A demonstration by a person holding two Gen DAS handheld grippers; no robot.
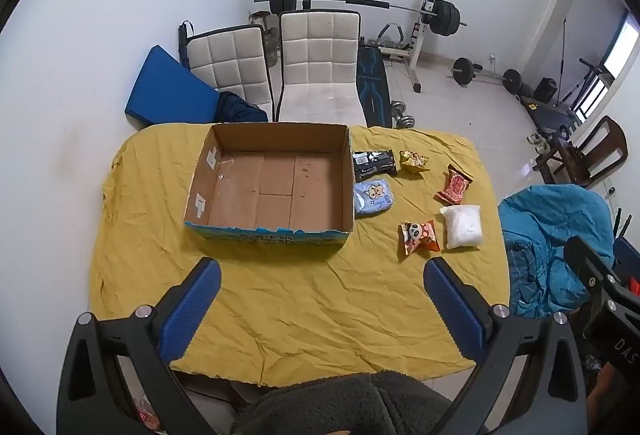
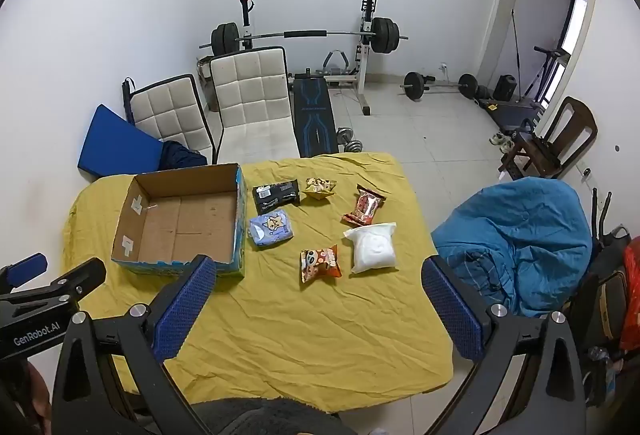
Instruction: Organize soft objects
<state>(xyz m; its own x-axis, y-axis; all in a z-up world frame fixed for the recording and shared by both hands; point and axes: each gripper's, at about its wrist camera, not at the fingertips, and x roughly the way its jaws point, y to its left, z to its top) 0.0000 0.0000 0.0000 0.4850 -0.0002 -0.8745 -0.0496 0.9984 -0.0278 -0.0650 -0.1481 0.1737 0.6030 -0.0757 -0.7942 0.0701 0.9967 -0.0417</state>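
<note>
An empty cardboard box (image 1: 276,191) (image 2: 184,223) stands on the yellow tablecloth (image 1: 304,307) (image 2: 312,331). To its right lie several soft packets: a black one (image 1: 374,163) (image 2: 276,195), a blue tissue pack (image 1: 373,198) (image 2: 271,233), a yellow snack (image 1: 414,161) (image 2: 318,188), a red snack (image 1: 454,189) (image 2: 363,211), a panda snack (image 1: 418,237) (image 2: 320,262) and a white pouch (image 1: 463,227) (image 2: 373,247). My left gripper (image 1: 322,279) is open and empty above the table's near part. My right gripper (image 2: 320,279) is open and empty, just short of the panda snack.
Two white chairs (image 1: 316,75) (image 2: 252,95) stand behind the table, with a blue mat (image 1: 168,87) and a weight bench (image 1: 372,87) nearby. A chair draped in blue cloth (image 1: 552,239) (image 2: 516,239) is at the table's right. The person's grey fleece (image 1: 348,407) is at the near edge.
</note>
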